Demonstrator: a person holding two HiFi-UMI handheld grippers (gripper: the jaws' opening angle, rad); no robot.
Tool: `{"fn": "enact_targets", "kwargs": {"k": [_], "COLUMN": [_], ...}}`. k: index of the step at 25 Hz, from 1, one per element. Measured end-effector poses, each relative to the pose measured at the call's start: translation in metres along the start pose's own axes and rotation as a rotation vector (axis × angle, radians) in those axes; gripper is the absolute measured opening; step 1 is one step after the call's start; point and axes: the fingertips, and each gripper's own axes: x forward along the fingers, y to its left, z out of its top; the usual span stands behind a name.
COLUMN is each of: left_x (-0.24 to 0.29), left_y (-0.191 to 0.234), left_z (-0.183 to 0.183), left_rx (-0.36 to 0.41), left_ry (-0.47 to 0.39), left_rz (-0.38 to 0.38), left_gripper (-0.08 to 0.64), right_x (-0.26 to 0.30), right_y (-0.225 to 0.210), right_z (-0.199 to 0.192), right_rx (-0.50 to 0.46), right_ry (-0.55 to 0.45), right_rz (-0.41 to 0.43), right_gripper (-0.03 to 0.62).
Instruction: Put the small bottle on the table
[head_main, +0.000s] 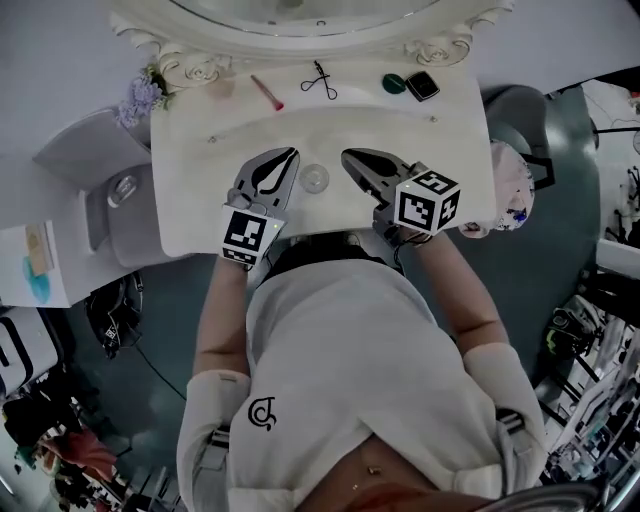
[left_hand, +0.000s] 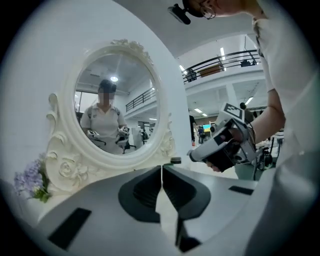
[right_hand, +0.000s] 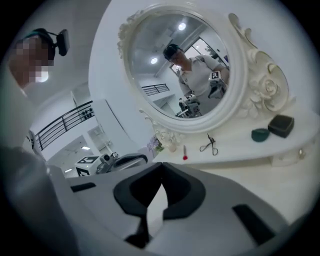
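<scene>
A small clear bottle (head_main: 314, 178), seen from above as a round glassy cap, stands on the white dressing table (head_main: 200, 200) near its front edge. My left gripper (head_main: 290, 156) is just left of it and my right gripper (head_main: 349, 157) just right of it, both apart from it. In the left gripper view the left gripper (left_hand: 161, 168) has its jaws together with nothing between them. The right gripper (right_hand: 161, 165) in its own view is shut and empty too. Neither gripper view shows the bottle.
On the back shelf lie a pink-red stick (head_main: 267, 93), an eyelash curler (head_main: 320, 80), a green round thing (head_main: 394, 84) and a dark compact (head_main: 422, 85). The oval mirror (head_main: 300, 15) stands behind, purple flowers (head_main: 140, 98) at its left. A grey seat (head_main: 100, 190) is left of the table.
</scene>
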Motion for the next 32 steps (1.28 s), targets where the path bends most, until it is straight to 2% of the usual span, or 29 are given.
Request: {"fn": "enact_targets", "kwargs": {"k": [3, 7, 11, 15, 19, 28, 32], "left_x": [-0.011, -0.023, -0.030, -0.040, -0.044, -0.044, -0.043], "left_y": [0.019, 0.034, 0.037, 0.037, 0.042, 0.046, 0.045], "left_z": [0.024, 0.045, 0.064, 0.077, 0.085, 0.091, 0.090], "left_rx": [0.013, 0.041, 0.050, 0.031, -0.006, -0.017, -0.019], "left_ry": [-0.035, -0.026, -0.030, -0.049, -0.072, -0.072, -0.063], "left_rz": [0.090, 0.175, 0.197, 0.221, 0.237, 0.266, 0.267], "left_gripper": [0.012, 0.012, 0.012, 0.013, 0.014, 0.014, 0.014], "right_x": [-0.004, -0.009, -0.015, -0.026, -0.032, -0.042, -0.042], "right_y": [0.012, 0.026, 0.035, 0.040, 0.034, 0.021, 0.018], "right_z": [0.028, 0.056, 0.074, 0.089, 0.102, 0.109, 0.107], "right_rx": [-0.135, -0.313, -0.453, -0.550, -0.595, -0.627, -0.631], "right_ry": [-0.057, -0.127, -0.192, -0.267, -0.321, -0.369, -0.357], "right_rz": [-0.007, -0.037, -0.068, -0.105, -0.162, -0.271, -0.278], "right_gripper": [0.008, 0.008, 0.008, 0.008, 0.008, 0.008, 0.006]}}
